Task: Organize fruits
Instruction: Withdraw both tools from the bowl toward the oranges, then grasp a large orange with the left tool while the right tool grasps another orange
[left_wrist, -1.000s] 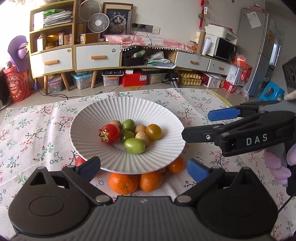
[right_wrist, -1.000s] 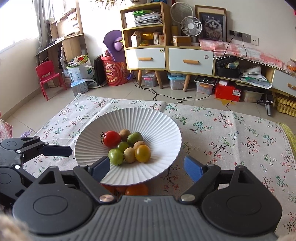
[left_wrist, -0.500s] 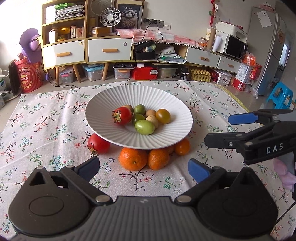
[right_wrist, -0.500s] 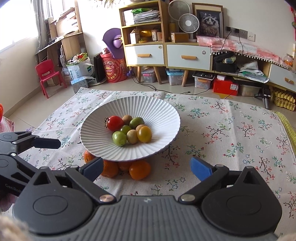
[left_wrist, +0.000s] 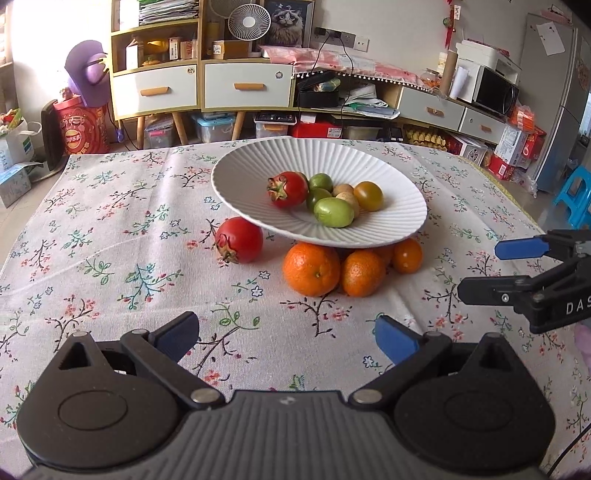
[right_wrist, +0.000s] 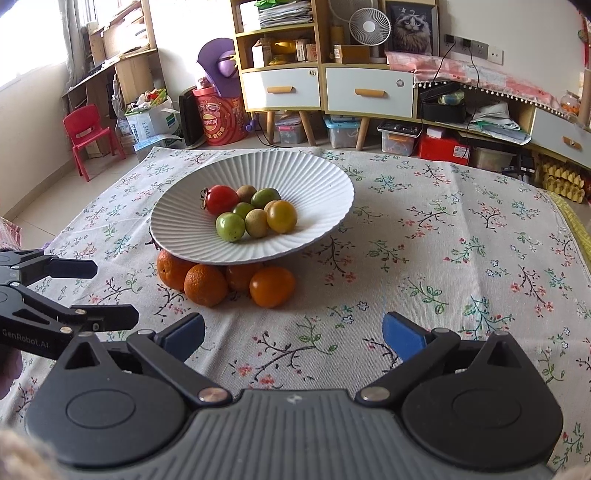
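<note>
1. Fruits: red tomato (left_wrist: 239, 240) on the surface left of the oranges (left_wrist: 312, 267), small ones in the white plate (left_wrist: 243, 184) propped on those oranges.
2. Left gripper (left_wrist: 288, 334): backed off, jaws wide, empty.
3. Right gripper (right_wrist: 293, 332): jaws just spread fully, holding nothing; plate apparently released.

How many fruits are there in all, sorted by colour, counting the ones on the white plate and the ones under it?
Red fruits: 2 (one on the plate, one beside it on the cloth)
Green fruits: 3
Tan-brown fruits: 3
Yellow-amber fruit: 1
Oranges: 4 showing under the plate
Total: 13 visible; the plate may hide more.
</note>
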